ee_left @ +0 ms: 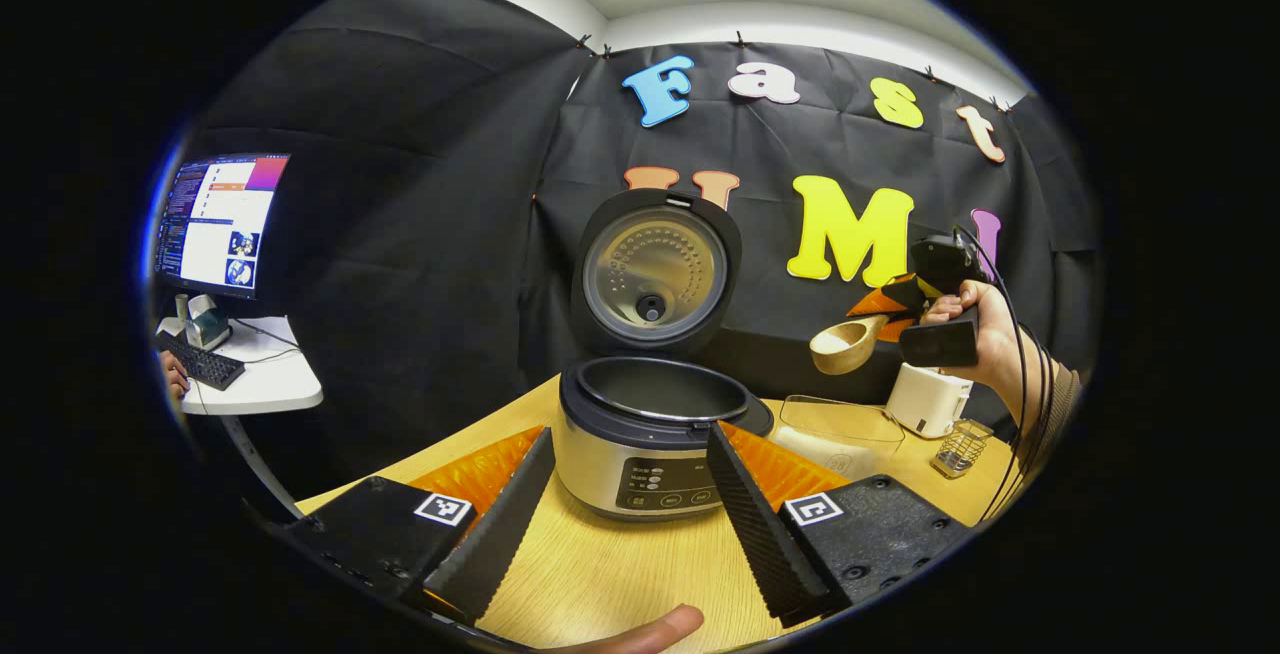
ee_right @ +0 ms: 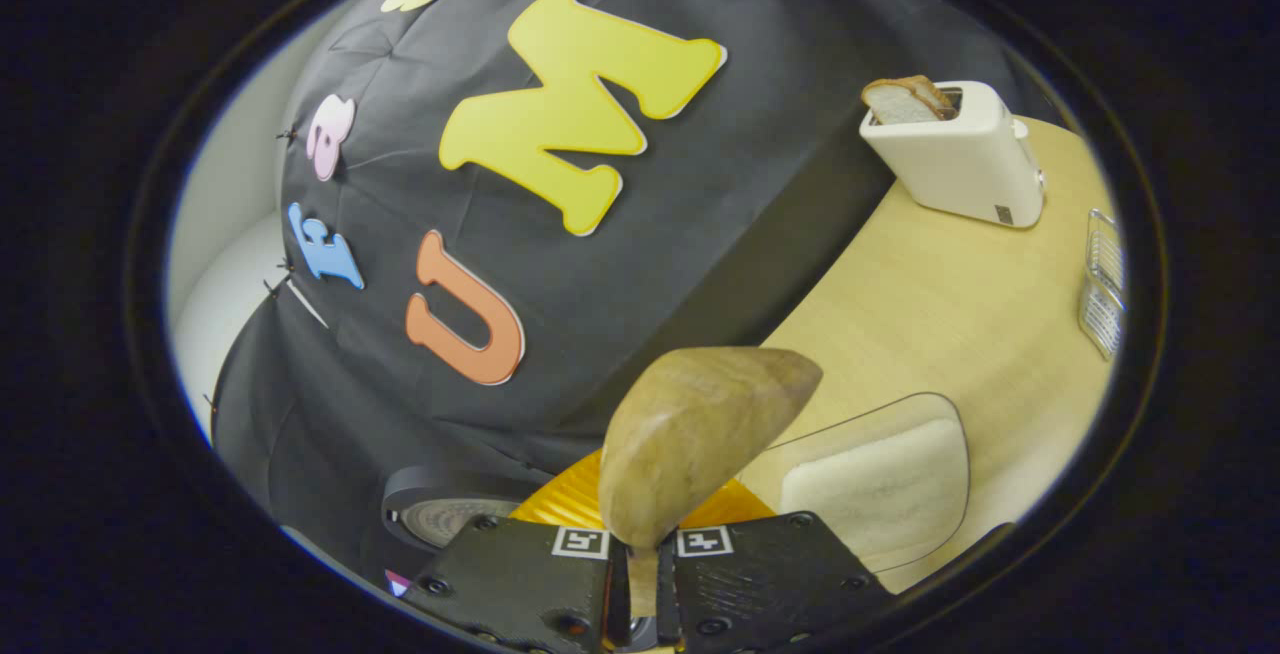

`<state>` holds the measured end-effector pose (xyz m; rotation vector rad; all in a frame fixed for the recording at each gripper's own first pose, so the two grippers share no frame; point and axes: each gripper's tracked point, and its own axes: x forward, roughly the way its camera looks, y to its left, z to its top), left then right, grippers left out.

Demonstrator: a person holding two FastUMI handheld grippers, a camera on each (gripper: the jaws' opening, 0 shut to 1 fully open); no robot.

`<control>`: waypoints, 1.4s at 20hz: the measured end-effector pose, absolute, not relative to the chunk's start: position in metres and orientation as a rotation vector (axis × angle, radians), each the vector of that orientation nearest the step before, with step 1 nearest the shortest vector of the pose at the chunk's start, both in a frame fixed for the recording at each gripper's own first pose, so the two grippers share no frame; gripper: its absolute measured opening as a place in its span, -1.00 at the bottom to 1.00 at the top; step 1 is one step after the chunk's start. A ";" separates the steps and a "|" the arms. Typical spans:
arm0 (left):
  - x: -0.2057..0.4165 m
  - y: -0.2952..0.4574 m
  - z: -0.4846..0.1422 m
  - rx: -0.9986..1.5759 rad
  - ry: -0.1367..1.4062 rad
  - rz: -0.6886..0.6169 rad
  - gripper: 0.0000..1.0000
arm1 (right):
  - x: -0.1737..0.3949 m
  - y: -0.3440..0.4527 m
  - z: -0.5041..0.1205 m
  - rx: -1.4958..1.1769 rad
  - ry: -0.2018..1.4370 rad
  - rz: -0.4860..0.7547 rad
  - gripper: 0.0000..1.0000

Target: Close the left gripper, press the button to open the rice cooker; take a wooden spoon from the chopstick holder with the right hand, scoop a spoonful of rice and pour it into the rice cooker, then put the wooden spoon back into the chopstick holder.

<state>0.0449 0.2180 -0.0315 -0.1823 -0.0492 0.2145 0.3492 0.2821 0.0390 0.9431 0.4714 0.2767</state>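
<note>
1. Counts: one rice cooker (ee_left: 650,439), lid (ee_left: 655,272) up and standing upright behind the pot; one wooden spoon (ee_right: 690,434); one clear container of rice (ee_right: 880,484); one toaster (ee_right: 955,159) with bread (ee_right: 905,99) sticking out of its slot; one wire chopstick holder (ee_left: 962,447); two grippers; one table (ee_left: 620,564).
2. Left gripper (ee_left: 630,494): jaws wide apart, holding nothing; in the left gripper view the cooker's front panel sits between the two fingers, farther off, no contact that I can see; a fingertip of the holding hand (ee_left: 640,631) pokes in at the bottom edge.
3. Right gripper (ee_right: 640,574): fingers drawn in tight on the spoon's handle, clamped from both sides; bowl of the spoon points forward and up, away from the camera (can't tell from the right gripper view whether anything is in it).
4. In the left gripper view the right gripper shows farther off in a hand (ee_left: 985,334), up in the air to the right of the cooker, well above the table; spoon bowl points toward the cooker, looks empty from this side.
5. Rice container lies on the table between cooker and toaster, just right of the cooker; holder is right of the toaster, near the table edge.
6. Cooker's inner pot is open to the top; inside looks dark, contents unclear.
7. Off to the left: a side desk (ee_left: 255,384) with a monitor (ee_left: 220,224) and a keyboard (ee_left: 203,364).
</note>
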 end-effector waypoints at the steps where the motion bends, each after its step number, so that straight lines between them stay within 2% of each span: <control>1: 0.044 0.218 -0.031 -0.182 -0.049 0.214 0.95 | 0.348 0.292 0.044 0.930 0.473 0.289 -0.81; 11: 0.032 0.239 -0.027 -0.150 -0.066 0.247 0.95 | 0.329 0.393 0.053 0.787 0.519 0.402 -0.80; 20: 0.032 0.242 -0.035 -0.148 -0.043 0.248 0.95 | 0.332 0.452 0.033 0.586 0.522 0.425 -0.84; 28: 0.032 0.242 -0.039 -0.152 -0.029 0.245 0.95 | 0.337 0.470 0.031 0.395 0.449 0.433 -0.80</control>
